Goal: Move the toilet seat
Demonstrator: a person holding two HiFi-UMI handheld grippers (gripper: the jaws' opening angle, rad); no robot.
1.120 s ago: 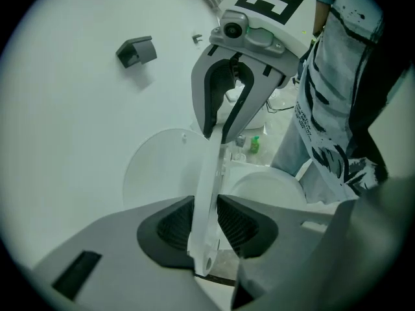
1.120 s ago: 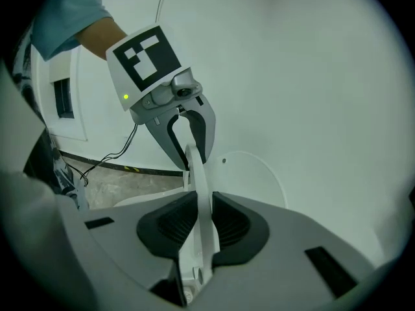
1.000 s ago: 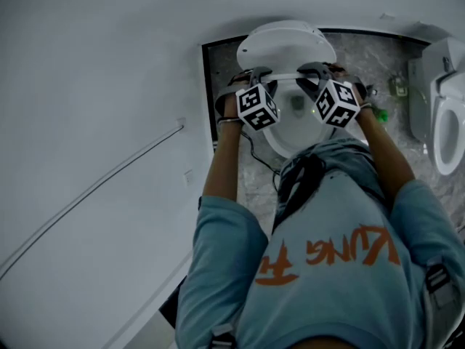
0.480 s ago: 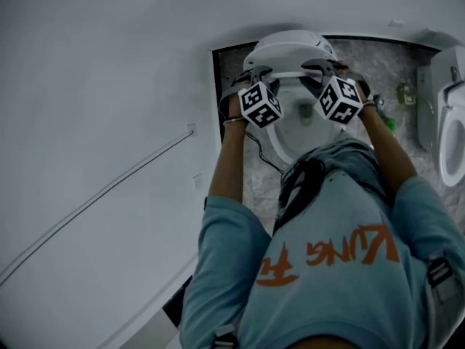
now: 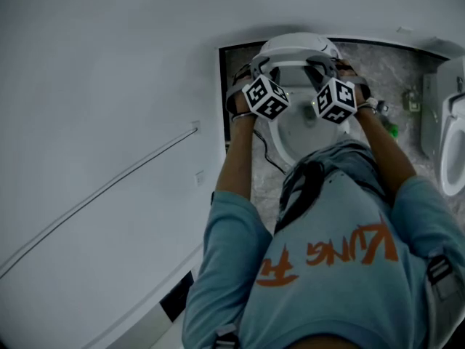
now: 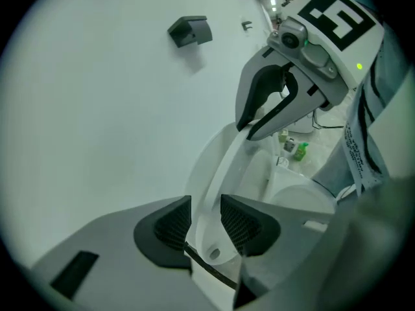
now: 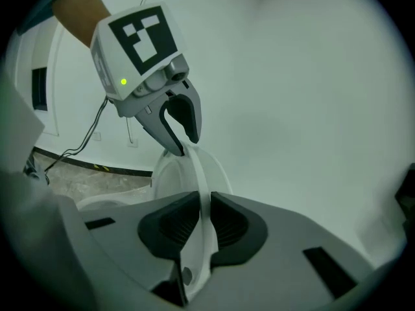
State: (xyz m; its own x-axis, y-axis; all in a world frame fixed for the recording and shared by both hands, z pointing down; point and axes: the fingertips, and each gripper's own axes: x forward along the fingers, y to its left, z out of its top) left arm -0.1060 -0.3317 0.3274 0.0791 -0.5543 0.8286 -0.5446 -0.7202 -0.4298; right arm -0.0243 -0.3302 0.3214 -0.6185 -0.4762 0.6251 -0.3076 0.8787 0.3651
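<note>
The white toilet seat [image 5: 293,63] is tilted up off the bowl [image 5: 294,129], close in front of the raised lid [image 5: 298,46]. My left gripper [image 5: 256,69] holds the seat's left part and my right gripper [image 5: 321,67] its right part. In the left gripper view the seat rim [image 6: 224,167] fills the gap between the jaws of the left gripper [image 6: 206,222]. In the right gripper view the jaws of the right gripper [image 7: 204,222] are closing and press on the thin rim [image 7: 198,180]. Each gripper view shows the other gripper on the same rim.
A white wall [image 5: 109,86] runs close along the left. A second toilet [image 5: 454,147] stands at the right edge, with a green bottle [image 5: 392,129] on the marble floor [image 5: 378,71] between. A dark cable [image 5: 267,157] trails beside the bowl. A black box [image 6: 190,30] sits on the wall.
Both grippers have moved away from the person toward the lid, and the seat's front edge has gone with them, tilting it up steeper.
</note>
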